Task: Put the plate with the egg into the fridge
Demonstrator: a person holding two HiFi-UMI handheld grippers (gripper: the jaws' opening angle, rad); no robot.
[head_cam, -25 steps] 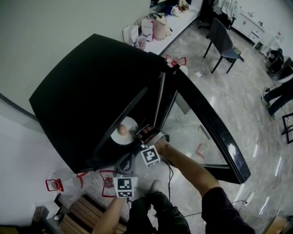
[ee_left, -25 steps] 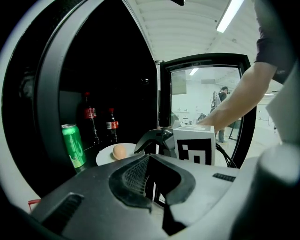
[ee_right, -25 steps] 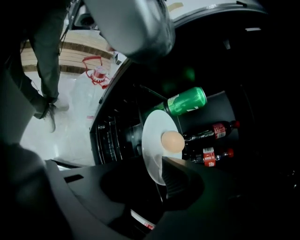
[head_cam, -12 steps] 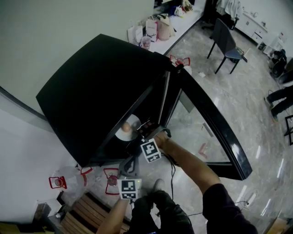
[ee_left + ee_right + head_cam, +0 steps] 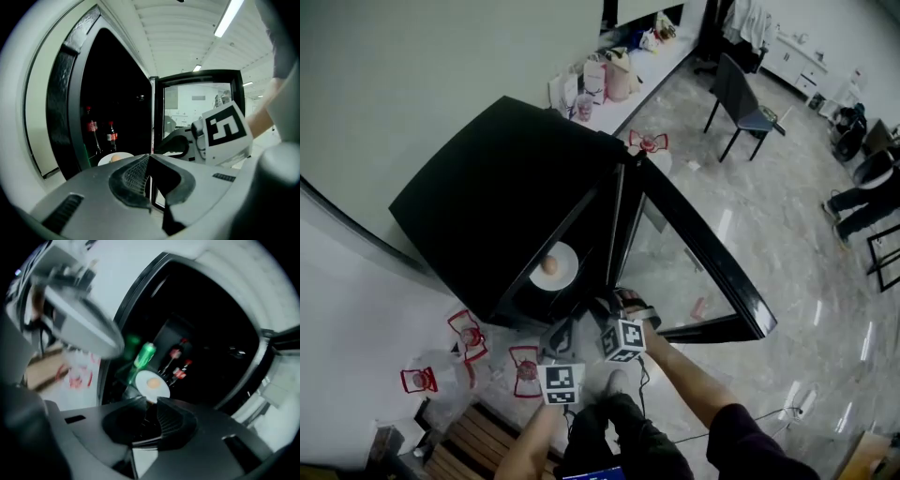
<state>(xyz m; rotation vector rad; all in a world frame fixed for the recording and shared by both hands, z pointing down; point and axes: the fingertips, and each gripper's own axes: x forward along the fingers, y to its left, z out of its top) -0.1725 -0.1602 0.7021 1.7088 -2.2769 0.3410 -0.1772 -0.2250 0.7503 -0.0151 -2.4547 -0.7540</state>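
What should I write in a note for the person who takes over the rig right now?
Left gripper: shut, empty, outside the fridge.
Right gripper: jaws slightly apart, have just been closing, nothing between them, also outside.
Plate with egg: inside the fridge.
Done: plate is in.
Left: probably only to close the door, which stands open.

- Wall (image 5: 441, 56): plain, pale.
- Floor (image 5: 769, 216): glossy marbled tile with glare streaks.
- Counter (image 5: 661, 58): runs along the wall, bags (image 5: 605, 80) on top.
- Chair (image 5: 739, 98): dark, on open floor near the counter's end.
- Cabinets (image 5: 797, 52): white, in the far corner.
- Bench (image 5: 473, 441): slatted wood (only partly in frame).
- Strip lights (image 5: 229, 18): lit, on a ribbed ceiling.
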